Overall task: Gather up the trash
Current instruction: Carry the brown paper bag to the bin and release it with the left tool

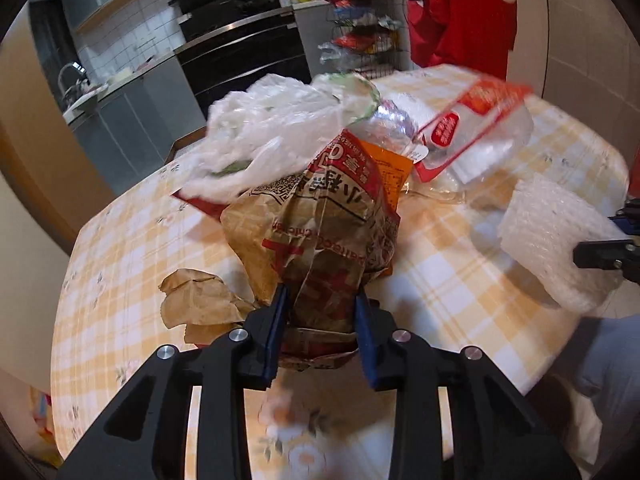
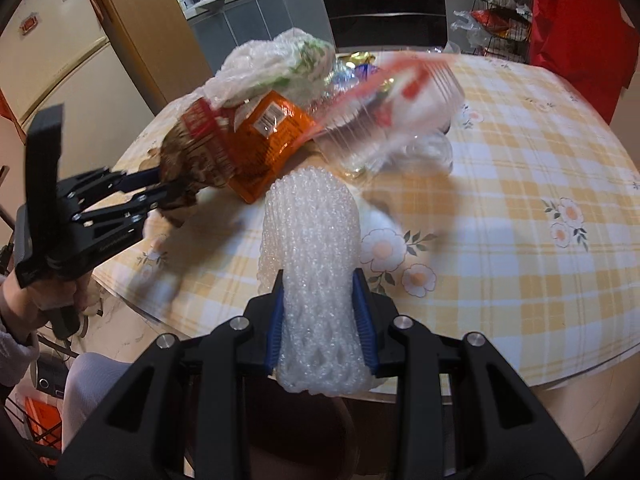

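Observation:
My left gripper (image 1: 322, 304) is shut on the lower end of a crumpled brown printed paper bag (image 1: 316, 232). An orange wrapper (image 1: 394, 172) and a white plastic bag (image 1: 272, 128) bulge from its far end. A clear plastic container with a red label (image 1: 476, 128) lies blurred against that pile; whether it is inside the bag I cannot tell. My right gripper (image 2: 319, 280) is shut on a white foam net sleeve (image 2: 312, 232), held over the table's near edge. In the right wrist view the left gripper (image 2: 160, 184) is at the left with the bag (image 2: 192, 160).
A round table with a yellow check cloth (image 2: 520, 200) holds a scrap of crumpled brown paper (image 1: 200, 304) near the left gripper. Behind stand a dark oven (image 2: 384, 4), grey cabinets, a wire rack of packets (image 2: 500, 12) and red cloth (image 2: 576, 20). A person's leg is below the table edge.

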Tool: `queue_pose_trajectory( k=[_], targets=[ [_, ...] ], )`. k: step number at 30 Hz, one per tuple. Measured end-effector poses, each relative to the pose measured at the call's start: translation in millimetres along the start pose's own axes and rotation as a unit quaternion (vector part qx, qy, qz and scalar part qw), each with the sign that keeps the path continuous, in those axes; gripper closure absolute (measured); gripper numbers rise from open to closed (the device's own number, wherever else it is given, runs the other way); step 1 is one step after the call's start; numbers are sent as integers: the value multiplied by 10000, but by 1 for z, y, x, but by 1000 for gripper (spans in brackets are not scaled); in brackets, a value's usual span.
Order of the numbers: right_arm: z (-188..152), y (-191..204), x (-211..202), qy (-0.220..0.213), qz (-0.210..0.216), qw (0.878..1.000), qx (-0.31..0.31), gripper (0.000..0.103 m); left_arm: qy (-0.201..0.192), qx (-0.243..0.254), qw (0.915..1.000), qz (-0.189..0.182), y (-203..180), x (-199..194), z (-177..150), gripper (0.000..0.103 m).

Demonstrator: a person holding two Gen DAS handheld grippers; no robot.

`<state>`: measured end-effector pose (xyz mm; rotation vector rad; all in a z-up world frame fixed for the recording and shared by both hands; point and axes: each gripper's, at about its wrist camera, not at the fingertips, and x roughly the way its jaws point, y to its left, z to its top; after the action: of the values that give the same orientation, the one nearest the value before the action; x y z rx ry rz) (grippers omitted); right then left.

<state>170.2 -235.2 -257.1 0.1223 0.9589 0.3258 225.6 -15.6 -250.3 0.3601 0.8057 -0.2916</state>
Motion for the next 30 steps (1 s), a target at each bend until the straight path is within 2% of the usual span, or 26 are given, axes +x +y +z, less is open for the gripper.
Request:
queue_pose_trajectory(
  k=[6,13,23,27,30],
  targets=[
    [-2,8,-22,-189,-2,9998,-49,69,-157,-494,9985,-188,13,-48,-16,72],
    [-12,9,-41,-283,-59,9996,14,69,-252,-1107,9930,-313,17,-85,-35,71],
    [-28,19,-81,-793,-55,9968,78,69,-534,-1366,9871,-646,-6,-145,-60,71],
    [-43,25,-93,-953,48,9953,146,69,-553,-1646,9798,-995,-21,-159,-78,70],
    [-51,26,-101,-1073,88,9941,161,69,-494,-1981,9706,-1278,-35,-163,-95,70]
  ],
)
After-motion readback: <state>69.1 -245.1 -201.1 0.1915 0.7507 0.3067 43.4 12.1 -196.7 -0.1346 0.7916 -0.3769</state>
